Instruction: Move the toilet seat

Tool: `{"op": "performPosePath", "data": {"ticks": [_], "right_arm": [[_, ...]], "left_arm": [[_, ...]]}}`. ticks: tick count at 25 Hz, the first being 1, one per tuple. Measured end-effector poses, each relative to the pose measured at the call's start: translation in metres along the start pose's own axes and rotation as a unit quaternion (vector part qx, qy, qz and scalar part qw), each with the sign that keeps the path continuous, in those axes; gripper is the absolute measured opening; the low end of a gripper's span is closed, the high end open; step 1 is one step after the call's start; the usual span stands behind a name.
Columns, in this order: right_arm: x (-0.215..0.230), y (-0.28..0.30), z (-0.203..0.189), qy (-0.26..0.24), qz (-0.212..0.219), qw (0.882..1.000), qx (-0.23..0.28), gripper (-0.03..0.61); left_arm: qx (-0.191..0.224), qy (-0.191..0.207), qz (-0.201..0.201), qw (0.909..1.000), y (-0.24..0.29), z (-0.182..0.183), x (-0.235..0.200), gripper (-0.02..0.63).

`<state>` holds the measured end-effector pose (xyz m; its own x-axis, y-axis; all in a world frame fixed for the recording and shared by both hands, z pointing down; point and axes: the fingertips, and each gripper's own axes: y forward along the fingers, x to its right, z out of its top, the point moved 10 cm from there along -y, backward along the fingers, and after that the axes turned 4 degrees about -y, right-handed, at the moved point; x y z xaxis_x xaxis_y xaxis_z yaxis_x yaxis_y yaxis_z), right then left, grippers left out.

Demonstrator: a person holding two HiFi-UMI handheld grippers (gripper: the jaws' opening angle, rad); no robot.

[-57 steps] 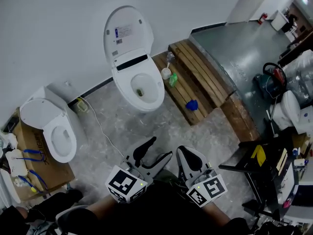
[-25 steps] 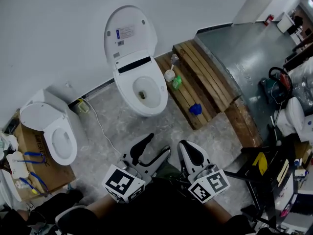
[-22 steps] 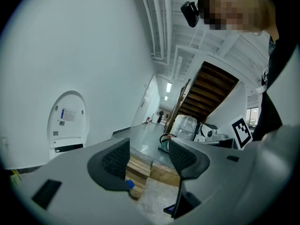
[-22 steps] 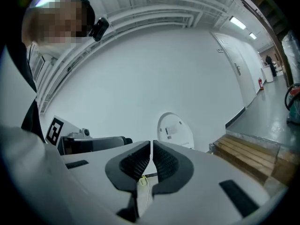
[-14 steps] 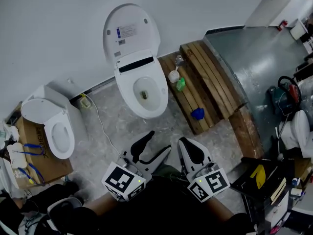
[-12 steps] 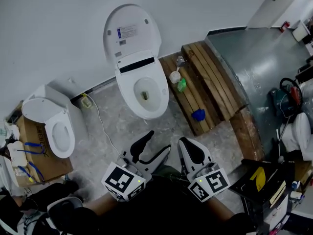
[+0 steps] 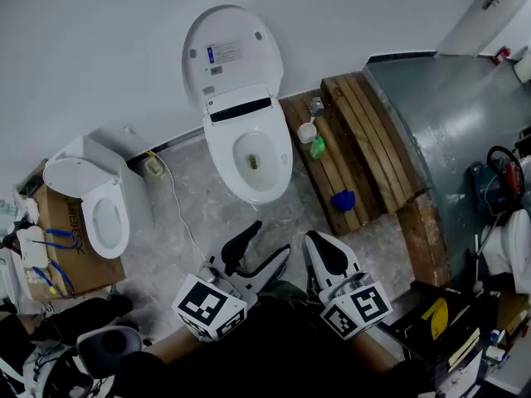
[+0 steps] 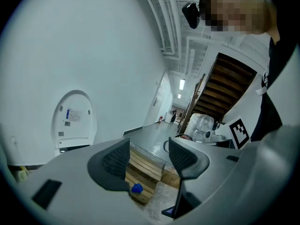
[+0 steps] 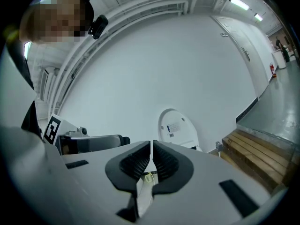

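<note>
The toilet seat [image 7: 232, 56] is raised and leans on the wall [image 7: 99, 40], at 12 o'clock from both grippers and well apart from them. Its long axis runs from 12 to 6 o'clock, in line with the bowl [image 7: 253, 156] below it, whose front end points toward the person. I cannot tell if a separate ring lies on the bowl.

The left gripper [image 7: 272, 237] has its fingers wide apart with nothing between them; through the gap one sees only the wooden pallet [image 8: 140, 165] far behind. The right gripper [image 7: 314, 239] has its fingers closed together and empty. The left one stands almost straight below the bowl's front, the right one a little toward 3 o'clock, so I judge the left as slightly nearer and better prepared to take the edge.

The seat bears a white label [image 7: 226, 53] with a blue patch, but its writing is too small to read. No brand is legible.
</note>
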<state>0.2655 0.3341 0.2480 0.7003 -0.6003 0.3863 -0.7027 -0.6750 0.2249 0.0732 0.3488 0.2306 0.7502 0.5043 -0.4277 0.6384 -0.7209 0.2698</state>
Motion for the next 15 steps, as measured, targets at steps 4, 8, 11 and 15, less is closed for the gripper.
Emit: {"op": "performPosePath", "data": {"ticks": [4,8,11,15], "right_arm": [[0.008,0.013,-0.001,0.004,-0.006,1.0,-0.016,0.041],[0.016,0.029,0.002,0.007,-0.02,0.999,-0.025,0.041],[0.023,0.041,0.007,0.007,-0.035,0.999,-0.025,0.041],[0.03,0.067,0.015,0.012,-0.049,0.998,-0.026,0.041]], "left_arm": [[-0.002,-0.011,0.006,0.9999,0.007,0.001,-0.011,0.268],[-0.006,-0.02,0.0,0.9998,0.019,0.005,-0.029,0.268],[-0.009,-0.017,-0.014,0.9997,0.032,0.012,-0.042,0.268],[-0.015,-0.019,-0.028,0.9993,0.047,0.028,-0.067,0.268]]}}
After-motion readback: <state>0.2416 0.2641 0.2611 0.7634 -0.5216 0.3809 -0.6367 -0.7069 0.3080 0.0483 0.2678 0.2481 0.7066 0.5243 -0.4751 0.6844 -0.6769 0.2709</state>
